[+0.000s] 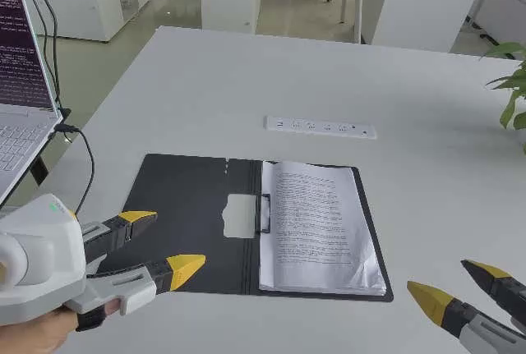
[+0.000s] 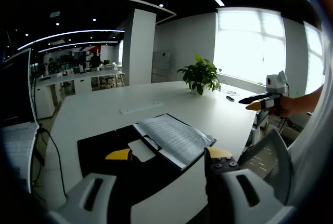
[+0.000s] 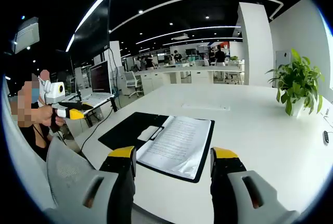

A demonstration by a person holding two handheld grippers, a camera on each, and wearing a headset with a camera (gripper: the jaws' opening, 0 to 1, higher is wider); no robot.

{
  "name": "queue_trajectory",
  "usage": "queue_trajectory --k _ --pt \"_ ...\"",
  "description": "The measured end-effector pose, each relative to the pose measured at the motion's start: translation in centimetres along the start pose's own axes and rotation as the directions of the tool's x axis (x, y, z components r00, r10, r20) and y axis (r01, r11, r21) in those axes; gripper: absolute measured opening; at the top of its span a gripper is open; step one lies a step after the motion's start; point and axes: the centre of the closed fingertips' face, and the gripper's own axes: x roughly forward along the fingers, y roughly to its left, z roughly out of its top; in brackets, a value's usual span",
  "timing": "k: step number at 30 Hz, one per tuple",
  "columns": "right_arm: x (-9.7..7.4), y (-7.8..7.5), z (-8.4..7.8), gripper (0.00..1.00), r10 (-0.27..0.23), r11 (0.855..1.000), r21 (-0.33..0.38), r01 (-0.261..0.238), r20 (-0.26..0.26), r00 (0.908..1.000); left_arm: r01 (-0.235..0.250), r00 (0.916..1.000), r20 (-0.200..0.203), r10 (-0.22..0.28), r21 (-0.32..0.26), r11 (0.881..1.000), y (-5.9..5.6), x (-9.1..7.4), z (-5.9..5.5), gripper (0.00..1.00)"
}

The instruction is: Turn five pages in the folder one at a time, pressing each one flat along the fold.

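Black folder lies open, printed pages clipped right.

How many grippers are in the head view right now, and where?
2. The left gripper is at bottom left, by the near left corner of the folder, jaws open. The right gripper is at bottom right, off the folder over the table, jaws open.

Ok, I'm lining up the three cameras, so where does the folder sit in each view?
Head view: folder lies open at centre.
Left gripper view: folder is low centre, just beyond the left tongs.
Right gripper view: folder is at centre, above the right tongs.
Shared landmark: the white power strip beyond the folder.
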Motion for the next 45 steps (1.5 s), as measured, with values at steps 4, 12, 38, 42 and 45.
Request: queue_trajectory --k 4,12,38,42,45 --pt "0.0 0.1 0.0 0.57 0.002 1.0 -0.001 -0.002 0.001 1.0 0.0 1.0 -0.001 0.0 -0.004 1.0 0.1 0.0 0.0 0.54" --pt "-0.2 0.0 -0.2 0.57 -0.004 1.0 0.004 0.004 -0.002 1.0 0.005 1.0 -0.003 -0.005 -0.001 1.0 -0.1 0.0 -0.1 0.54" --pt "-0.7 -0.2 -0.6 0.57 -0.013 1.0 0.012 0.013 -0.002 0.9999 0.036 0.9991 -0.021 -0.036 0.012 0.999 -1.1 1.1 -0.5 0.54" --pt "-0.7 -0.2 -0.7 0.57 -0.013 1.0 0.014 0.013 -0.004 0.9999 0.04 0.999 -0.022 -0.04 0.011 0.999 -1.3 1.4 -0.5 0.54" --pt "-0.7 -0.2 -0.8 0.57 -0.013 1.0 0.011 0.013 -0.007 0.9999 0.043 0.9988 -0.026 -0.043 0.009 0.999 -1.4 1.7 -0.6 0.54"
